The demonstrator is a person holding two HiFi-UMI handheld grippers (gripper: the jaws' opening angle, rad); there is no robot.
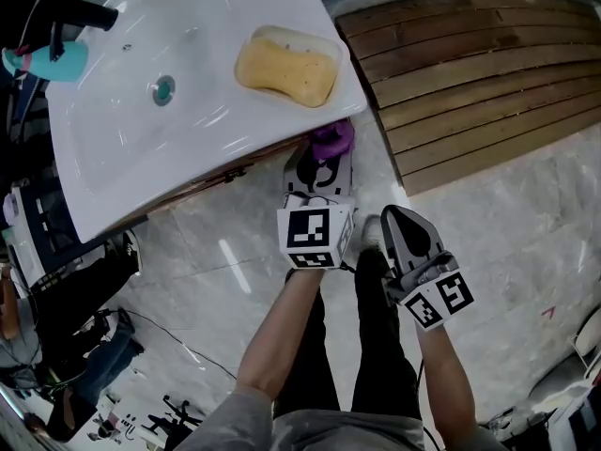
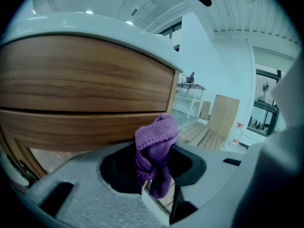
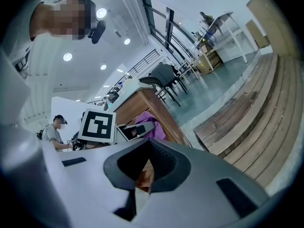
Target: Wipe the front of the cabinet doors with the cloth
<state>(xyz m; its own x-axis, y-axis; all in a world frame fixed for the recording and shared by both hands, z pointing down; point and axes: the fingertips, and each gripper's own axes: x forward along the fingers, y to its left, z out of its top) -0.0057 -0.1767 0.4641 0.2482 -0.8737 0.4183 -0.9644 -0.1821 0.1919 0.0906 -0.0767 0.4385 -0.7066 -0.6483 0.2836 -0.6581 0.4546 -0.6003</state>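
A purple cloth (image 1: 332, 140) is bunched at the right end of the wooden cabinet front (image 2: 85, 89), just under the white sink top. My left gripper (image 1: 327, 156) is shut on the cloth (image 2: 155, 146), which stands up out of the jaws close to the cabinet's right corner. My right gripper (image 1: 390, 217) hangs lower and to the right, away from the cabinet, shut with nothing in it. In the right gripper view the cloth (image 3: 151, 128) and the left gripper's marker cube (image 3: 98, 126) show ahead of the right gripper (image 3: 141, 180).
The white sink top (image 1: 113, 148) carries a yellow sponge (image 1: 286, 66) and a teal item (image 1: 56, 62) at its far left. A slatted wooden platform (image 1: 470, 83) lies to the right on the marble floor. The person's legs (image 1: 376, 346) are below the grippers. Another person (image 3: 53, 129) stands in the distance.
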